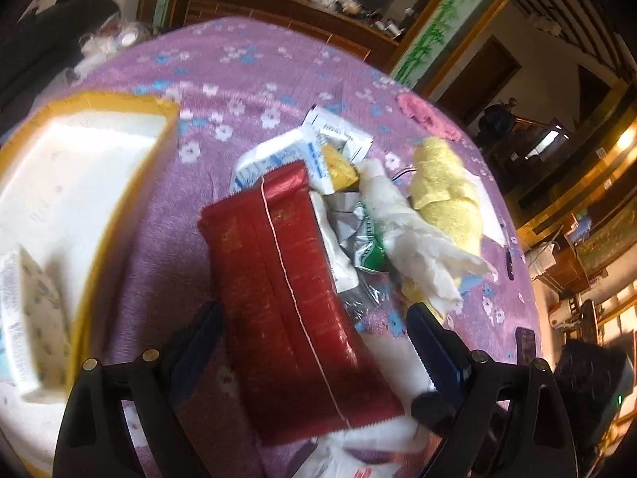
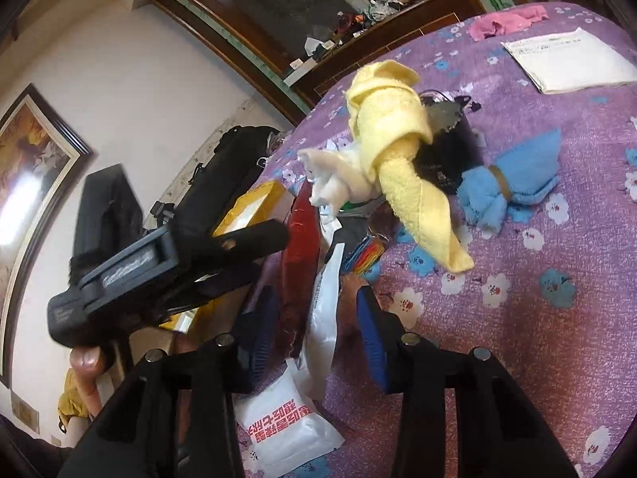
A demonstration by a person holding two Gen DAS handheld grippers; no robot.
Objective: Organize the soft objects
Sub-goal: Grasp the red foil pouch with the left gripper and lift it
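Note:
A red tissue packet (image 1: pixel 286 286) lies on the purple flowered cloth (image 1: pixel 247 71). It sits between the fingers of my left gripper (image 1: pixel 314 334), which is open, with neither pad touching it. In the right wrist view the red packet (image 2: pixel 298 247) shows edge-on beside a white plastic bag (image 2: pixel 322 318). Both are between the blue pads of my right gripper (image 2: pixel 314 318), and a gap shows at the right pad. A rolled yellow towel (image 1: pixel 442 187) (image 2: pixel 394 139), crumpled white tissue (image 1: pixel 406 223) (image 2: pixel 334 175) and a tied blue towel (image 2: pixel 501 187) lie beyond.
A white box with a yellow rim (image 1: pixel 151 107) (image 2: pixel 251 207) stands at the left and holds a pale tissue pack (image 1: pixel 28 318). Wrappers and small packets (image 1: pixel 278 159) crowd the pile. A pink cloth (image 2: pixel 505 20), a white folded sheet (image 2: pixel 569 59) and a black pouch (image 2: pixel 450 151) lie farther off. A printed white bag (image 2: pixel 286 434) lies nearest.

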